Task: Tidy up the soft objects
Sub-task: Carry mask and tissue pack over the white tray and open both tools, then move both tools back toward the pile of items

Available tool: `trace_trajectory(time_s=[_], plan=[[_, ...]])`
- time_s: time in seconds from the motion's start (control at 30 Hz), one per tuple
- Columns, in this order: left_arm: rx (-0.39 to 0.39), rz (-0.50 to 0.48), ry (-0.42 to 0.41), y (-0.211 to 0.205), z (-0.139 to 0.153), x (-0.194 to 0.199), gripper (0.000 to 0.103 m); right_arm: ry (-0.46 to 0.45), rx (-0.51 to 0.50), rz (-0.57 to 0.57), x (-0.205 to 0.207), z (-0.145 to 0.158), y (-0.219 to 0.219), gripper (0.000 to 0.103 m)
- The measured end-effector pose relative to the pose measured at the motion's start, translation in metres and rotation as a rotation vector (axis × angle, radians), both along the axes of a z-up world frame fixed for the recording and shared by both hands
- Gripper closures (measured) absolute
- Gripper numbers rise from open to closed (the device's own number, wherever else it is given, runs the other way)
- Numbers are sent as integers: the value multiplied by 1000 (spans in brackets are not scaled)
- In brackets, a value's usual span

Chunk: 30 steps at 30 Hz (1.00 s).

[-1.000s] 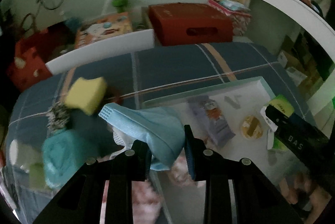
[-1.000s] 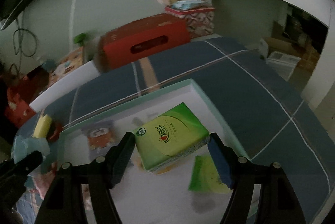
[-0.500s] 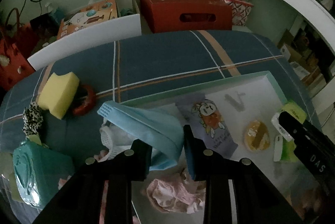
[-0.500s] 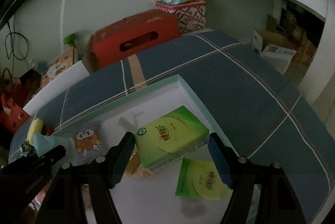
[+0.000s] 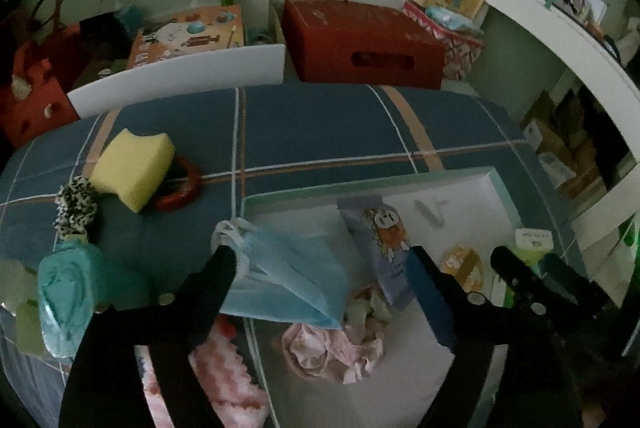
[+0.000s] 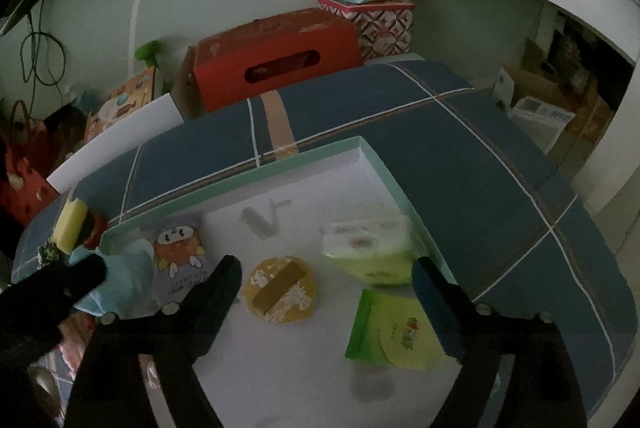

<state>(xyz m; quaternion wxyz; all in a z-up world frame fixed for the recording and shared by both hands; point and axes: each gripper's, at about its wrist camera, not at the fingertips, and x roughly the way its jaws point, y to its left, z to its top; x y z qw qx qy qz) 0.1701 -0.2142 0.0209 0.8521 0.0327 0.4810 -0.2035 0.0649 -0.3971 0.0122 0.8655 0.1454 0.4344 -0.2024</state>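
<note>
Dim room clutter, a red box [image 5: 362, 42] and stacked gift boxes, backs a blue plaid bed cover [image 5: 320, 124] on which a shallow white tray with a mint-green rim [image 5: 360, 184] sits.

The left gripper [image 5: 320, 268] has just spread its jaws wide, and the blue face mask [image 5: 288, 272] lies loose between them, draped over the tray's left rim with its ear loops at about ten o'clock from the jaws' midpoint. Its long axis runs from ten o'clock down toward four o'clock, ending beside crumpled pink cloth [image 5: 332, 348] in the tray. No pad presses on it; the left finger's tip overlaps the mask's loop end, but contact cannot be told.

The right gripper [image 6: 326, 276] has also just opened its jaws fully. The green tissue pack [image 6: 370, 252] lies blurred at about one o'clock from them, near the tray's right wall, free of both pads. A flat green packet [image 6: 390, 332] lies at four o'clock, a round yellow packet [image 6: 282, 290] at eight o'clock.

Outside the tray remain a yellow sponge [image 5: 132, 164], a speckled scrunchie [image 5: 76, 204] and a teal pouch [image 5: 66, 300], all at nine to ten o'clock of the left jaws. By my judgement the left hand is the nearer one for them; the sponge's long side runs roughly across the jaws' opening.
</note>
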Motion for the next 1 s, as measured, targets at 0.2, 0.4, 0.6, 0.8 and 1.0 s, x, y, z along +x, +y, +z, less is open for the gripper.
trace_trajectory(time_s=[0.2, 0.4, 0.6, 0.8, 1.0], plan=[[-29, 53, -37, 18, 15, -2, 6, -19, -11, 25, -1, 5, 6, 0], [-59, 117, -64, 43, 25, -4, 5, -27, -36, 46, 1, 9, 14, 0], [-53, 168, -94, 65, 32, -8, 5, -29, -41, 60, 1, 11, 21, 0], [-39, 211, -136, 90, 40, -15, 5, -63, -34, 94, 0, 18, 36, 0], [-39, 270, -157, 123, 45, -22, 5, -86, -35, 119, -2, 25, 48, 0]])
